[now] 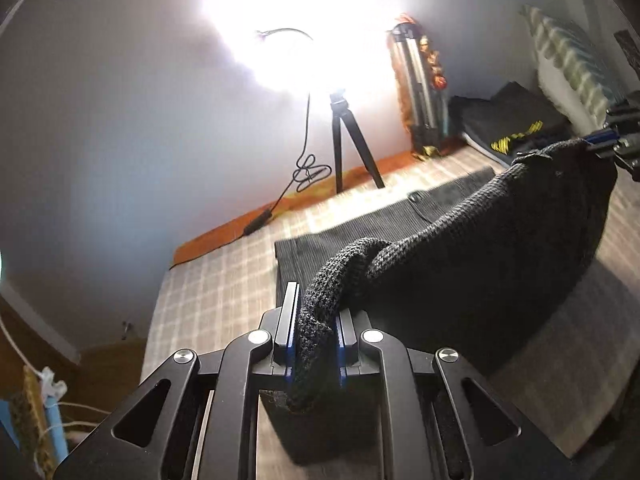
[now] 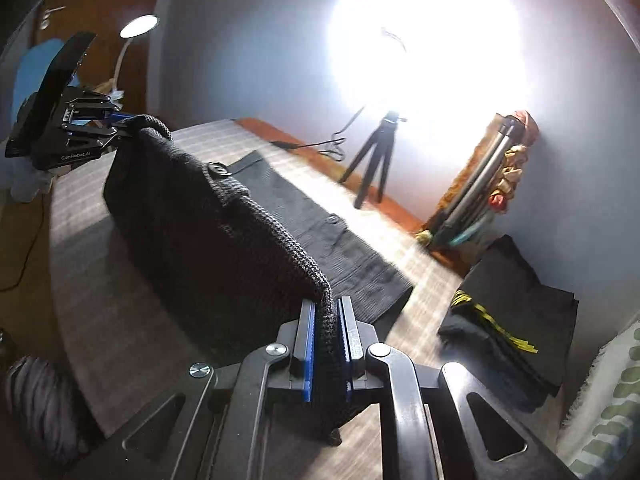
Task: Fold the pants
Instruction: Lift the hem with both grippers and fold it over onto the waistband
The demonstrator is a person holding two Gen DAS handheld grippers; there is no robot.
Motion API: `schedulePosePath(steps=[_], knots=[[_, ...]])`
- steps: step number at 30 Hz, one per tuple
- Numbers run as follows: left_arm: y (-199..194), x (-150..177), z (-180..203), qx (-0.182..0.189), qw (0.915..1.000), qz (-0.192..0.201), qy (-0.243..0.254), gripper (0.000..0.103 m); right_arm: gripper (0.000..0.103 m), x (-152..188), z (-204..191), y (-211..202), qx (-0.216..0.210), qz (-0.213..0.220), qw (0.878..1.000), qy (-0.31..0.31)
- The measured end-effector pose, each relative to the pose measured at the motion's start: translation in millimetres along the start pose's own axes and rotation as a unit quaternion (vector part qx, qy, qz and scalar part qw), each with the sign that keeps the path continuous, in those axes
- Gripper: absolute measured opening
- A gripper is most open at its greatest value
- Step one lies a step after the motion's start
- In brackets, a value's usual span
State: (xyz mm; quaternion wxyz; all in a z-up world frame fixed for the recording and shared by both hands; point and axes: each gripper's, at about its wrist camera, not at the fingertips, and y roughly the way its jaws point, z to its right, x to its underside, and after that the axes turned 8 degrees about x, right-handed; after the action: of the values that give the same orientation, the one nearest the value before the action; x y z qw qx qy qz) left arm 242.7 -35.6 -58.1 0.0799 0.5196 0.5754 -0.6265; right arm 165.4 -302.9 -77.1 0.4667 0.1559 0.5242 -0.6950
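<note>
From my left tongs (image 1: 316,320), clenched on one waistband corner, the pants (image 1: 480,248) stretch rightward to my right tongs (image 1: 604,140), legs trailing flat on the bed (image 1: 208,280).

From my right tongs (image 2: 326,320), clamped on the other corner, the band runs left to the left tongs (image 2: 116,130); both hands equally near.

Glare at 12 o'clock hides the lamp head (image 1: 296,20) above the tripod (image 1: 344,140); the striped pillow (image 2: 608,412) is cut off at 4 o'clock.
</note>
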Motion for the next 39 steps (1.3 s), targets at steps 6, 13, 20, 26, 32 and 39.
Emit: schedulePosePath(steps=[6, 13, 20, 26, 32, 39], knots=[[52, -30, -18, -0.005, 0.9999, -0.014, 0.001, 0.013, 0.008, -28, 32, 54, 0.014, -0.016, 1.000, 0.012], [126, -42, -33, -0.002, 0.9987, -0.051, -0.005, 0.013, 0.008, -42, 53, 135, 0.014, -0.058, 0.998, 0.035], [188, -39, -37, 0.005, 0.9958, -0.091, -0.011, 0.013, 0.008, -37, 56, 195, 0.017, -0.095, 0.995, 0.032], [211, -42, -48, 0.004, 0.9937, -0.109, -0.026, 0.020, 0.008, -39, 59, 225, 0.018, -0.112, 0.993, 0.045], [193, -50, -82, -0.034, 0.9927, -0.081, -0.083, 0.064, 0.008, -37, 58, 243, 0.028, -0.126, 0.990, 0.047], [150, -34, -120, -0.074, 0.9873, -0.066, -0.124, 0.064, 0.008, -36, 63, 252, 0.032, -0.130, 0.989, 0.062]])
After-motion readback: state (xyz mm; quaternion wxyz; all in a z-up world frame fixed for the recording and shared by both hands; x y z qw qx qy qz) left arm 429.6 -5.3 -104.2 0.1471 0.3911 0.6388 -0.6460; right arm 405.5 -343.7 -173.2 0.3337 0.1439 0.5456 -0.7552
